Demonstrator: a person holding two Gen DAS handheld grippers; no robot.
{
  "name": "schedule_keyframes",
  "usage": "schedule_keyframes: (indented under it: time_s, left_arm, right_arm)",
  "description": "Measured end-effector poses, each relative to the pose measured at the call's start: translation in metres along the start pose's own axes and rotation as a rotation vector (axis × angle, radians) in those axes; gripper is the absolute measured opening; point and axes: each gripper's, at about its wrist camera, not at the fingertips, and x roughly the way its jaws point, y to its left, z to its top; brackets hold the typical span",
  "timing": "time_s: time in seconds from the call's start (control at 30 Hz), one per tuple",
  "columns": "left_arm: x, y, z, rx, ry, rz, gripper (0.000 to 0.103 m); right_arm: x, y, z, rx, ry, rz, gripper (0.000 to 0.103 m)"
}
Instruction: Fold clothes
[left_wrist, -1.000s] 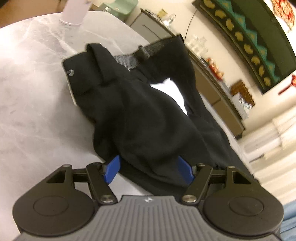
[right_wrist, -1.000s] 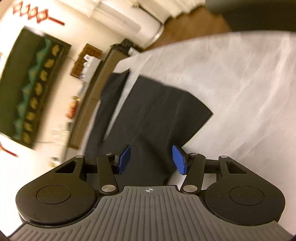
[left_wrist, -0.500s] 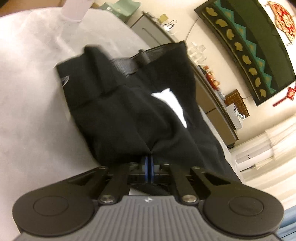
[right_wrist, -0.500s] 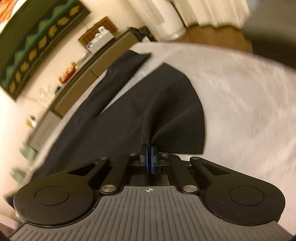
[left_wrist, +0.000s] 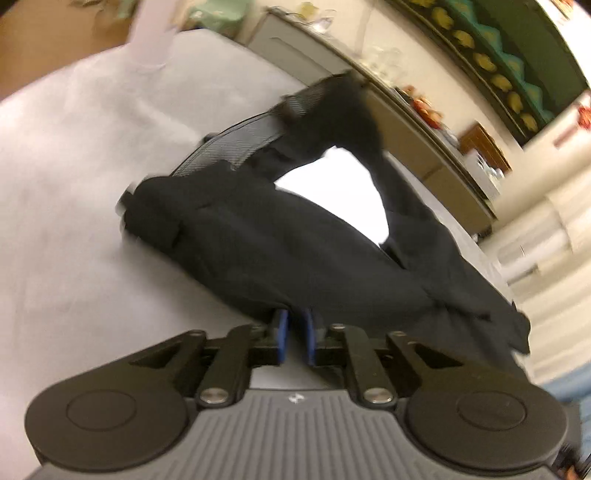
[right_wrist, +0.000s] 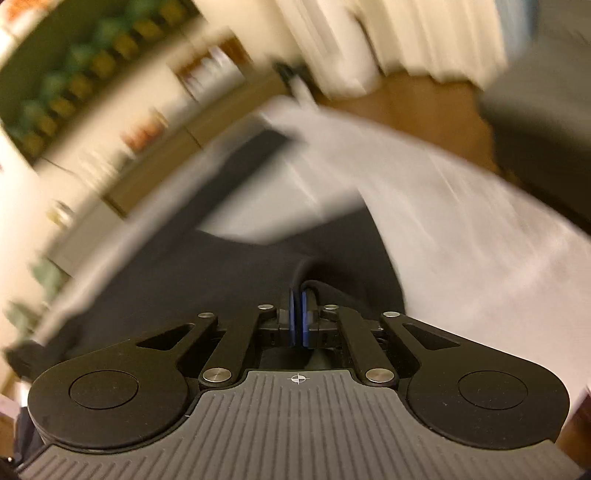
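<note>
Both hand-held grippers, left (left_wrist: 294, 334) and right (right_wrist: 297, 317), stay clamped on black pants (left_wrist: 280, 251), now lifted higher.

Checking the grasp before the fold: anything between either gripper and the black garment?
Nothing visible. The left gripper is shut on the garment at its near edge, and the right gripper is shut on a fold of it. The table around the cloth shows only bare surface near both.

I'm finding no readable text, label, brand or number in either wrist view; both are blurring with motion.
</note>
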Motion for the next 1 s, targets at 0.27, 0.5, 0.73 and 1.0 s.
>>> schedule_keyframes:
  time_s: [0.27,0.5,0.73,1.0]
  left_arm:
    - [0.009,0.008,0.011,-0.066,-0.086,0.104,0.068]
    - [0.043,0.018,0.019,-0.015,-0.039,0.104,0.006]
    - [0.016,0.035,0.038,-0.035,-0.142,0.083,0.008]
    - [-0.016,0.043,0.010,-0.061,-0.181,0.114,0.076]
  right_arm:
    - [-0.010,-0.024,0.000,0.029,-0.076,-0.117,0.056]
    - [0.010,-0.030,-0.019,-0.070,-0.065,-0.176,0.058]
    - [0.022,-0.038,-0.001,-0.131,-0.091,-0.234,0.000]
    - [0.002,-0.027,0.000,-0.113,-0.078,-0.184,0.015]
